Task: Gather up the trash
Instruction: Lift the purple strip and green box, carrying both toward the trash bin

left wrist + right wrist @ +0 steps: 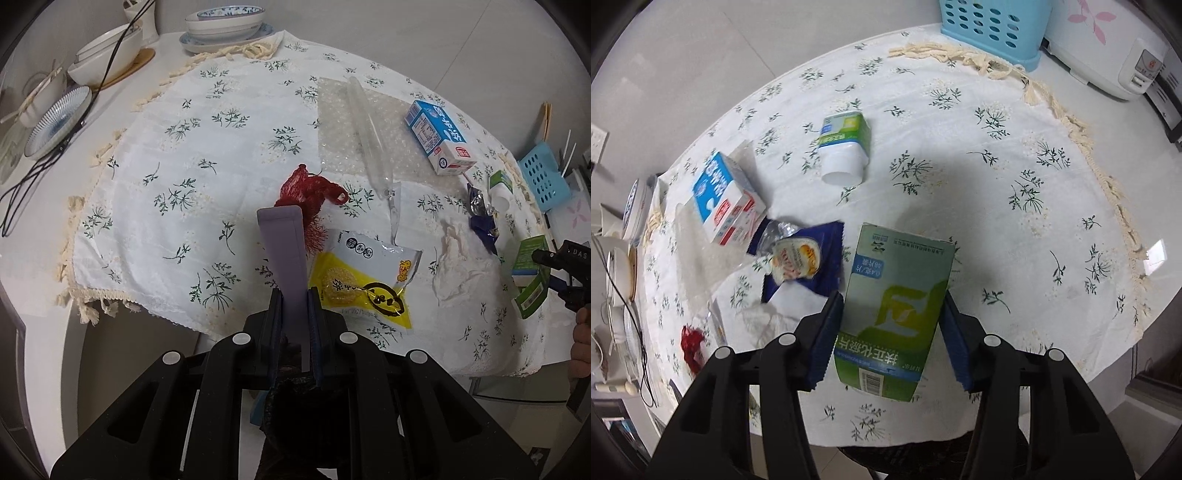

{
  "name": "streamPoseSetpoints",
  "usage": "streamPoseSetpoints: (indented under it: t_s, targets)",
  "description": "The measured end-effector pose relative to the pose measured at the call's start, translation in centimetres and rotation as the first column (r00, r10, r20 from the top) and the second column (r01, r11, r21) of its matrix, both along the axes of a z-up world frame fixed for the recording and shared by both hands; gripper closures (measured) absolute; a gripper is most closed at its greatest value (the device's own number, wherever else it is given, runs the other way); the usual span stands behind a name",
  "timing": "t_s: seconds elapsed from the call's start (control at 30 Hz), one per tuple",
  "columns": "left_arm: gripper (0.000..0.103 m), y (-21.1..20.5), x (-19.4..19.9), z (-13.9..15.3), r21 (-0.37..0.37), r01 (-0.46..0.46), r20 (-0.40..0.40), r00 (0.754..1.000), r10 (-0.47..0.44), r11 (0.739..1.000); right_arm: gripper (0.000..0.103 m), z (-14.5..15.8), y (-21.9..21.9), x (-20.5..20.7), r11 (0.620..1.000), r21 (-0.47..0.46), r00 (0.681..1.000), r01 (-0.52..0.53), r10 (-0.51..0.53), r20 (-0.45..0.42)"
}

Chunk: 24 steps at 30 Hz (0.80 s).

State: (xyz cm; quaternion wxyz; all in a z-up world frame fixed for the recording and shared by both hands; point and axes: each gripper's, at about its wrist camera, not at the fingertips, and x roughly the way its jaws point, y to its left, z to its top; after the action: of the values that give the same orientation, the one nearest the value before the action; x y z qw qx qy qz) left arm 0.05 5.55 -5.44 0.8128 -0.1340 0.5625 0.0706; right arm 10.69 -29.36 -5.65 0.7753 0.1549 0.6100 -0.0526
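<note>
Three cartons (897, 306), two snack wrappers (365, 277), one red tassel (310, 192).

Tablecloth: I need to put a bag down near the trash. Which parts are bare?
The tablecloth is bare between the dishes and the red netting, and, in the right wrist view, between the green box and the blue basket. It is crowded around the blue-and-white carton and the foil wrapper.

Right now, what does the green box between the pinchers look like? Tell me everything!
The green box is a small cardboard carton, green and white with a pale blue band, printed lettering and a barcode near its closer end. It looks intact. It sits lengthwise between the blue pads of the right gripper, which press its two long sides. The flowered tablecloth lies below; whether it touches it, I cannot tell.
</note>
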Motion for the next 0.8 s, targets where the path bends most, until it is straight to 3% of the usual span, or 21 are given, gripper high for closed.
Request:
streamPoseSetpoints:
  t_s: [0.37,0.8]
  targets:
    - [0.090,-1.2,-2.0,2.0,0.014,0.068,0.046,0.997,-0.069,0.998,0.053,4.0,3.1,-4.8,0.990,-0.092,0.985,-0.109,0.120,0.123]
    - [0.090,-3.4,-4.9,3.0,0.023,0.157,0.079,0.984,-0.158,0.987,0.053,6.9,5.2,-10.6,0.976,-0.114,0.948,-0.188,0.211,0.239]
